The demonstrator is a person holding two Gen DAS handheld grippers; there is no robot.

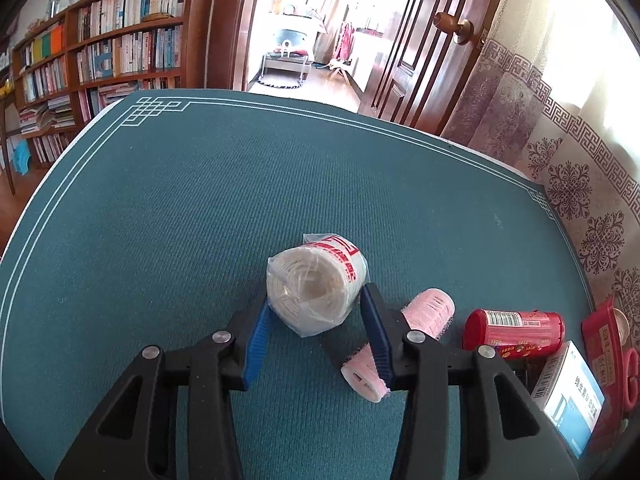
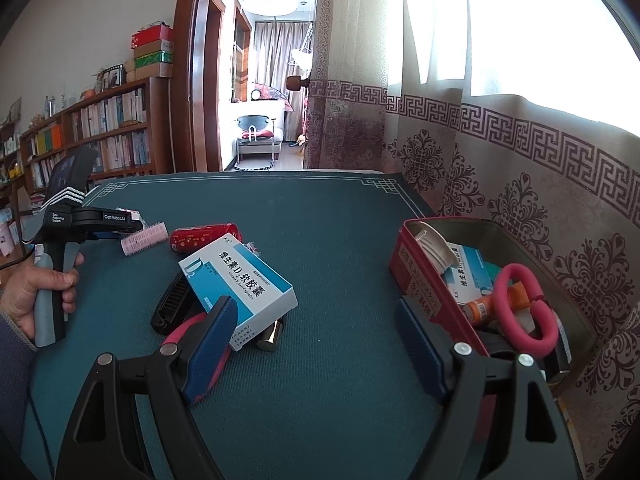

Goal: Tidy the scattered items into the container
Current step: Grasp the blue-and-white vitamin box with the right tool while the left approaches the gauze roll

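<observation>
A plastic-wrapped ball of white twine [image 1: 314, 286] lies on the teal table mat between the open fingers of my left gripper [image 1: 316, 304]; whether the pads touch it I cannot tell. Beside it lie a pink hair roller [image 1: 400, 340] and a red can [image 1: 516, 332]. My right gripper [image 2: 316, 320] is open and empty above the mat. Left of it lie a white and blue medicine box [image 2: 240, 284], a black comb [image 2: 172, 304] and a small metal cylinder [image 2: 272, 334]. The red tin container [image 2: 416, 276] at the right holds a pink looped item [image 2: 520, 308] and several other things.
A patterned curtain [image 2: 520, 184] hangs close behind the container along the table's right edge. The left hand-held gripper [image 2: 72, 220] shows at the far left of the right wrist view. A bookshelf [image 1: 100, 52] and an open doorway [image 1: 312, 28] stand beyond the table.
</observation>
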